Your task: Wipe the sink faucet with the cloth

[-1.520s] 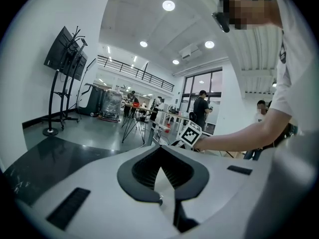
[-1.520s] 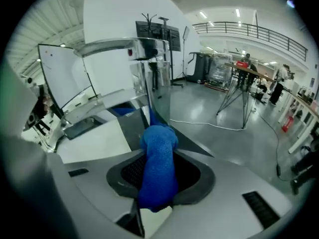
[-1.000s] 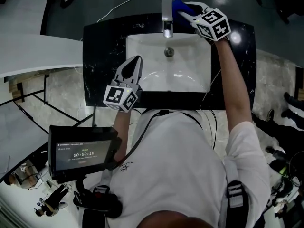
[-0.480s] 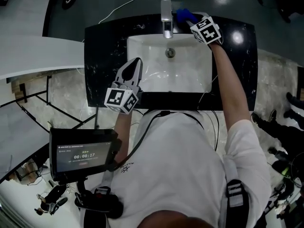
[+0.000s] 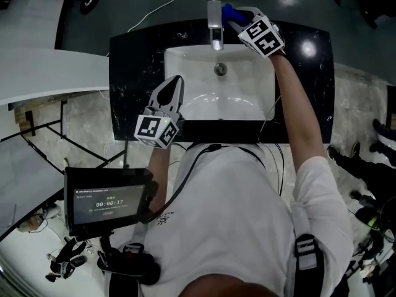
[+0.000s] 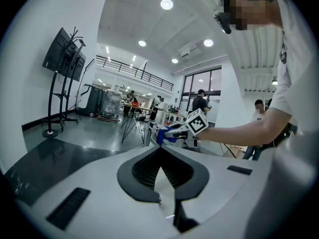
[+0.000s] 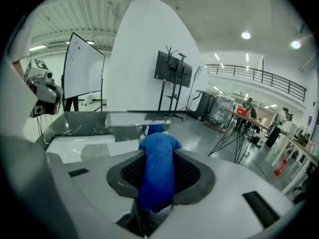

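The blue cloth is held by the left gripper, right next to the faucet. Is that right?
Not quite. The blue cloth is held by the right gripper, not the left, right next to the faucet. The right gripper view shows its jaws closed on the cloth. The left gripper is shut with nothing in it.

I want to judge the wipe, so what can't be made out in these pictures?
Head view: the right gripper covers where the blue cloth meets the faucet.
Right gripper view: the blue cloth's bulk hides its own tip.
Left gripper view: faucet too small to pick out.
Head view: tablet text too small.
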A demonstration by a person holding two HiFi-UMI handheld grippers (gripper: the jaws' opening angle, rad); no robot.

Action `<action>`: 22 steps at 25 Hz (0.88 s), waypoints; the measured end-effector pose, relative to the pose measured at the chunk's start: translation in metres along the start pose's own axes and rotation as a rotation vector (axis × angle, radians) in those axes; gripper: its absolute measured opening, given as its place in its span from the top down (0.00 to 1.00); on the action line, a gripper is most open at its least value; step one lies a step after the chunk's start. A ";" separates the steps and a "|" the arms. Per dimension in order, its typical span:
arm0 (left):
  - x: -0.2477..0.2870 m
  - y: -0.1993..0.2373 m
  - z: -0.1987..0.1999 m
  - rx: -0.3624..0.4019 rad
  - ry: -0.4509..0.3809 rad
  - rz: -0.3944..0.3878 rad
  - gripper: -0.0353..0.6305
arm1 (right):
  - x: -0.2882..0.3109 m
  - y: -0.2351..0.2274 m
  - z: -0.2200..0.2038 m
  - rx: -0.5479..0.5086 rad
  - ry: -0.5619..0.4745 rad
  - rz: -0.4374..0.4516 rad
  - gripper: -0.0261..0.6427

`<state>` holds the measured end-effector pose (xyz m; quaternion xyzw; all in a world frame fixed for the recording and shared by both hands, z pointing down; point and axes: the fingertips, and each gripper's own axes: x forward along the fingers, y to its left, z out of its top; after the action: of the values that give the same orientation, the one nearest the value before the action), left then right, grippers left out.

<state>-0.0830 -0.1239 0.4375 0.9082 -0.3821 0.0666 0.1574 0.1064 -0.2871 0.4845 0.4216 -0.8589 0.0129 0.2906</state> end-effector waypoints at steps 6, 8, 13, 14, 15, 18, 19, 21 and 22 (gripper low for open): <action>0.003 -0.007 0.001 -0.001 -0.003 -0.020 0.94 | -0.034 -0.025 0.044 0.097 -0.184 -0.038 0.78; 0.003 -0.008 0.003 0.000 -0.007 -0.022 0.94 | -0.039 -0.037 0.037 0.139 -0.193 -0.076 0.78; 0.000 -0.006 0.002 0.000 -0.006 -0.015 0.94 | -0.019 -0.035 -0.028 0.111 0.003 -0.108 0.78; -0.001 -0.005 0.001 -0.001 -0.004 -0.012 0.94 | -0.011 -0.029 -0.041 0.099 0.047 -0.100 0.78; -0.001 -0.003 0.000 -0.001 -0.002 -0.009 0.94 | -0.003 -0.021 -0.052 0.085 0.088 -0.086 0.78; -0.004 0.003 -0.004 -0.002 0.000 0.007 0.94 | 0.023 0.006 -0.071 0.022 0.173 -0.011 0.78; -0.006 0.005 -0.005 -0.003 -0.001 0.014 0.94 | 0.030 0.014 -0.074 0.010 0.187 0.015 0.78; -0.011 0.009 -0.007 -0.006 0.002 0.027 0.94 | 0.036 0.022 -0.074 0.018 0.179 0.047 0.78; -0.012 0.010 -0.008 -0.008 0.003 0.033 0.94 | 0.037 0.022 -0.072 0.032 0.163 0.049 0.78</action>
<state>-0.0989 -0.1196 0.4444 0.9011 -0.3968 0.0690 0.1605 0.1082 -0.2800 0.5677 0.4028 -0.8421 0.0680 0.3522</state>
